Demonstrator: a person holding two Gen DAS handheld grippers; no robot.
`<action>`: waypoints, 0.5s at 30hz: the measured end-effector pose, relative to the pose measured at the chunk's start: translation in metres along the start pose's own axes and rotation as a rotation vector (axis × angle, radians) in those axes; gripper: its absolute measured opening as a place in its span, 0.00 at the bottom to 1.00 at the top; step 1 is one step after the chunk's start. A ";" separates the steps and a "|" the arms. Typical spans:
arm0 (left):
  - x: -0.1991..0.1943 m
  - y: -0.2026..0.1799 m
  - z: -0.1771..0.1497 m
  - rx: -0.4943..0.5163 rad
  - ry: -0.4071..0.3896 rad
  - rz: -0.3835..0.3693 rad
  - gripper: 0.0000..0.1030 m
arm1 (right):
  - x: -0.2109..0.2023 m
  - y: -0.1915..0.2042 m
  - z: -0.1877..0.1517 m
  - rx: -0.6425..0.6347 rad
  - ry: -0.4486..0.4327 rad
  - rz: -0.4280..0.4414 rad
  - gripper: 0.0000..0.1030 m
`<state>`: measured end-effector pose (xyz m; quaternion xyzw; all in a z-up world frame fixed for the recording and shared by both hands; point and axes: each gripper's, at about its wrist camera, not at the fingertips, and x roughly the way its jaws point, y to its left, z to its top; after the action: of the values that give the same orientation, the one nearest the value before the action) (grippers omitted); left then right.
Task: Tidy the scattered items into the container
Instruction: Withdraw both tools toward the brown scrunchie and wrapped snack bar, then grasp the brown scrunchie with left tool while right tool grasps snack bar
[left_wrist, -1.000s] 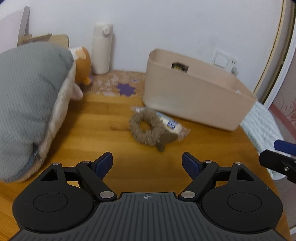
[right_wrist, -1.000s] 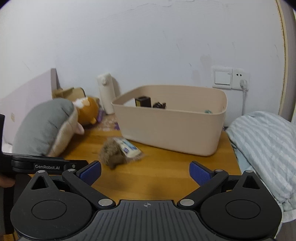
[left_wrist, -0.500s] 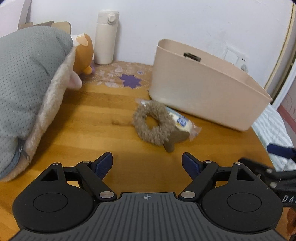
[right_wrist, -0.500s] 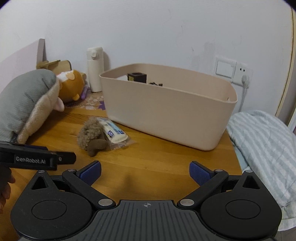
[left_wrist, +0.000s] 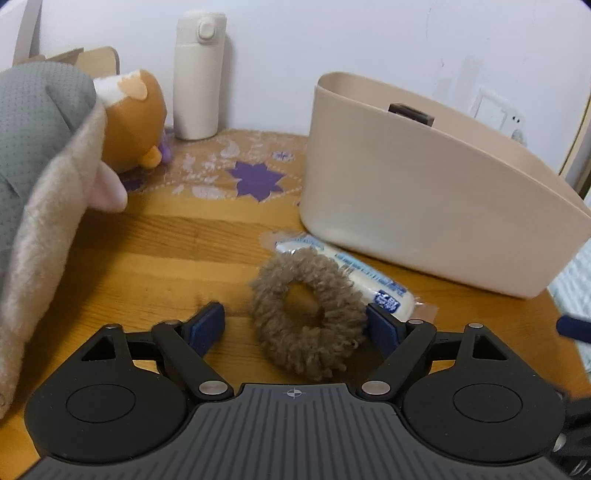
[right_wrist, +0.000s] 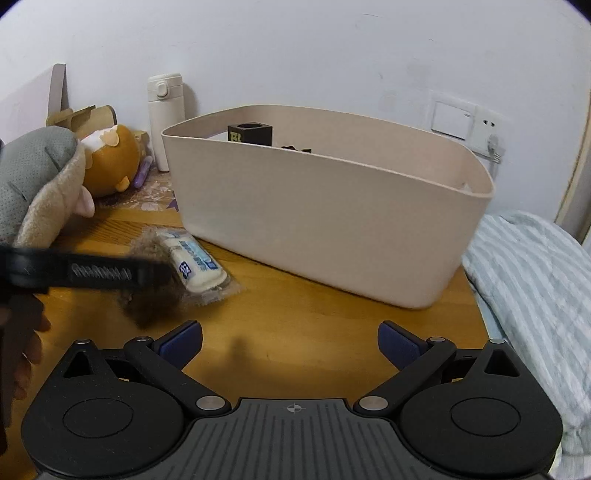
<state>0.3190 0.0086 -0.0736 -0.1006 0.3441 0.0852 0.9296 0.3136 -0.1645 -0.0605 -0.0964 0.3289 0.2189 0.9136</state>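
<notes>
A brown fuzzy ring (left_wrist: 288, 343) lies on the wooden table (left_wrist: 155, 258), partly over a clear-wrapped white packet with blue print (left_wrist: 373, 280). My left gripper (left_wrist: 293, 317) straddles the ring; its jaws are opening, and the ring sits between the blue pads without being squeezed. The beige container (left_wrist: 424, 192) stands just behind. In the right wrist view, my right gripper (right_wrist: 290, 334) is open over bare wood. The packet (right_wrist: 199, 264) and ring (right_wrist: 155, 306) are ahead to its left. The container (right_wrist: 325, 221) is straight ahead.
A grey and beige plush cushion (left_wrist: 33, 155) and an orange plush toy (left_wrist: 136, 122) fill the left side. A white flask (left_wrist: 197, 74) stands by the wall. A dark box (right_wrist: 251, 134) sits inside the container. Striped bedding (right_wrist: 535, 295) lies past the table's right edge.
Both grippers have moved forward and down toward the table. The left one has closed in on the ring, which now lies between its pads. The container looms larger in the right view.
</notes>
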 end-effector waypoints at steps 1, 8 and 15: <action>0.000 0.002 -0.001 0.002 -0.003 0.004 0.84 | 0.002 0.000 0.003 -0.006 -0.002 0.003 1.00; -0.004 0.031 -0.002 -0.011 -0.001 0.073 0.84 | 0.017 0.011 0.024 -0.072 -0.004 0.053 1.00; -0.011 0.042 -0.005 -0.036 -0.002 0.071 0.84 | 0.045 0.032 0.041 -0.162 0.031 0.139 0.99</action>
<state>0.2979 0.0466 -0.0751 -0.1049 0.3449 0.1246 0.9244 0.3524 -0.1079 -0.0593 -0.1503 0.3300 0.3061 0.8802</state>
